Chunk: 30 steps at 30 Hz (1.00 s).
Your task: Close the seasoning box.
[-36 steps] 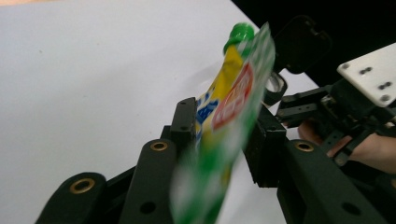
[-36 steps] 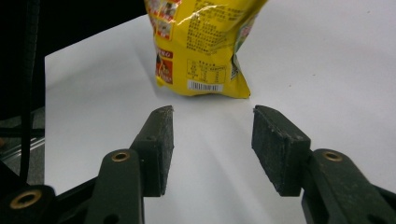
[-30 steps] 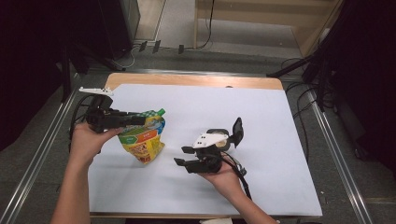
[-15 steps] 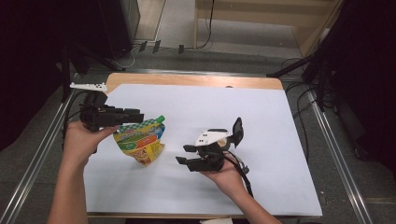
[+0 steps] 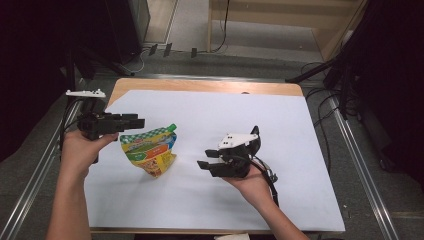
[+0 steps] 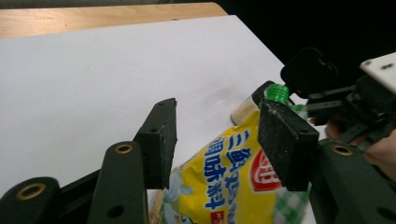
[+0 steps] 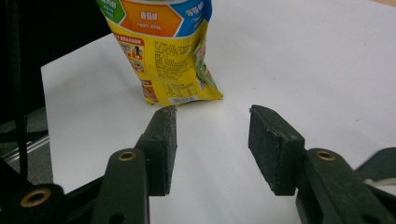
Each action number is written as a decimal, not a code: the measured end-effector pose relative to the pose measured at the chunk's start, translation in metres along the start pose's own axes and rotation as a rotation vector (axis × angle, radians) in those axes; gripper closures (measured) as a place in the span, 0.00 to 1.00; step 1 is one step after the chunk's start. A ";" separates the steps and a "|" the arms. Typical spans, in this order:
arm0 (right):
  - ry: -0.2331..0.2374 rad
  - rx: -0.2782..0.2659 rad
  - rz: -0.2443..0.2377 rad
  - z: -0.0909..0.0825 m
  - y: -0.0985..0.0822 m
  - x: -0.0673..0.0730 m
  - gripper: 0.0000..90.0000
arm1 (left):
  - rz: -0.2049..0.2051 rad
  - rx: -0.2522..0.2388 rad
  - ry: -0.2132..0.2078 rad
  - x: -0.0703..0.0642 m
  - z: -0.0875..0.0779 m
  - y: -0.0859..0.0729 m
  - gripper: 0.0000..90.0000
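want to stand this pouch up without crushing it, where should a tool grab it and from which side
Grip the pouch on its flat top seam just below the green cap, coming from the left, where the left tool already sits open beside that end. The seam there looks thin and flat, so the jaws can pinch across it, while the body below looks puffed.

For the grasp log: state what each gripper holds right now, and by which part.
Nothing is held. The left gripper is open above the yellow pouch, its pads either side of the top without touching. The right gripper is open, apart from the pouch.
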State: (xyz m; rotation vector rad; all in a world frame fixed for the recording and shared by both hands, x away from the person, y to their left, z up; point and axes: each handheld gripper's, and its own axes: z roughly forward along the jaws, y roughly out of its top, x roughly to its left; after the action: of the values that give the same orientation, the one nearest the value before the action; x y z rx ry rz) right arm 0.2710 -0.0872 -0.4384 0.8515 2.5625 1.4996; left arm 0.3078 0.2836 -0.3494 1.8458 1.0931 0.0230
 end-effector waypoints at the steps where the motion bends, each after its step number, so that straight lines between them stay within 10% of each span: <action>1: -0.002 0.000 0.004 -0.003 0.001 -0.001 0.59 | -0.004 0.002 0.006 0.001 0.001 -0.001 0.53; 30: -0.060 -0.038 0.054 -0.074 0.021 -0.039 0.67 | -0.045 0.025 0.057 0.020 0.019 -0.015 0.51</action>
State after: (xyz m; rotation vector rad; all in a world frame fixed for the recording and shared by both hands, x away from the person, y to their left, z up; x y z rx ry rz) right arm 0.2903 -0.1565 -0.3908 0.9529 2.4797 1.5077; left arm 0.3183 0.2856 -0.3786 1.8525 1.1794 0.0362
